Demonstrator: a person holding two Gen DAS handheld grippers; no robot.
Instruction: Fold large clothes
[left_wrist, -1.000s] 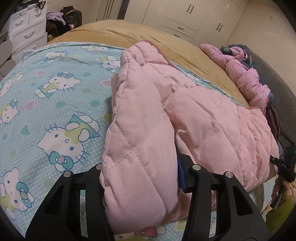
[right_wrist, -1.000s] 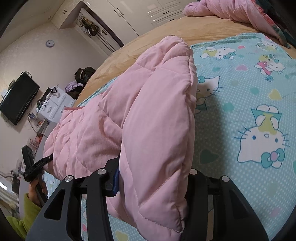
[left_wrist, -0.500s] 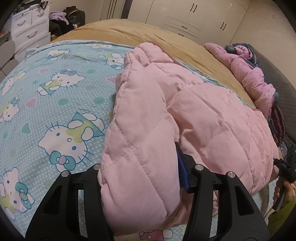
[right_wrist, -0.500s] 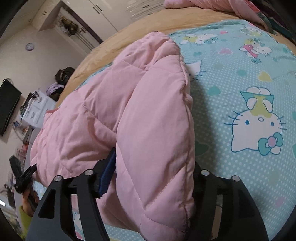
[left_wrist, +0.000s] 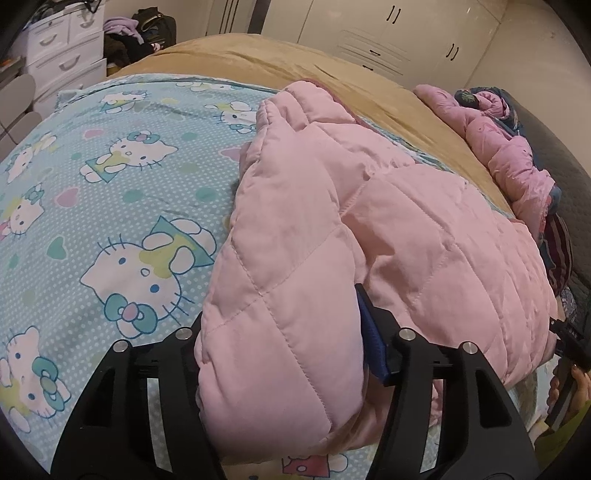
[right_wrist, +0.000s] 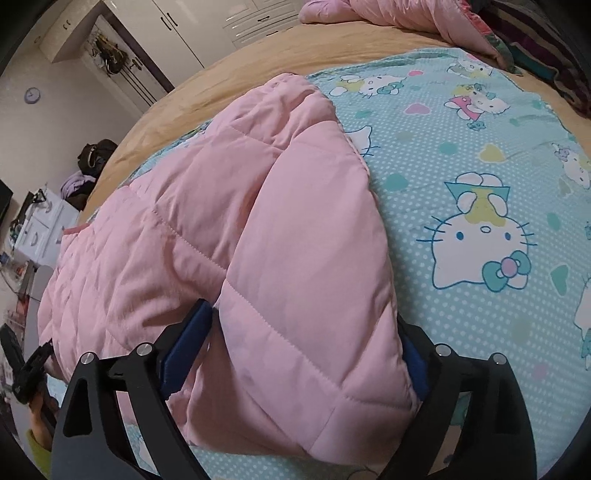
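Note:
A pink quilted puffer jacket lies on a Hello Kitty sheet, with its sides folded in over the body. My left gripper is shut on the padded left fold; its jaws stand wide around the thick cloth, and the blue pad shows on the right jaw. My right gripper is shut on the right fold of the same jacket, blue pads on both sides. The left gripper shows at the left edge of the right wrist view.
The bed's tan blanket lies beyond the sheet. A second pink garment is heaped at the far right by a dark headboard. White drawers and wardrobes stand past the bed.
Both grippers have lowered with the jacket's folded end, which now rests flatter on the sheet. Both jaws stay closed on the padding.

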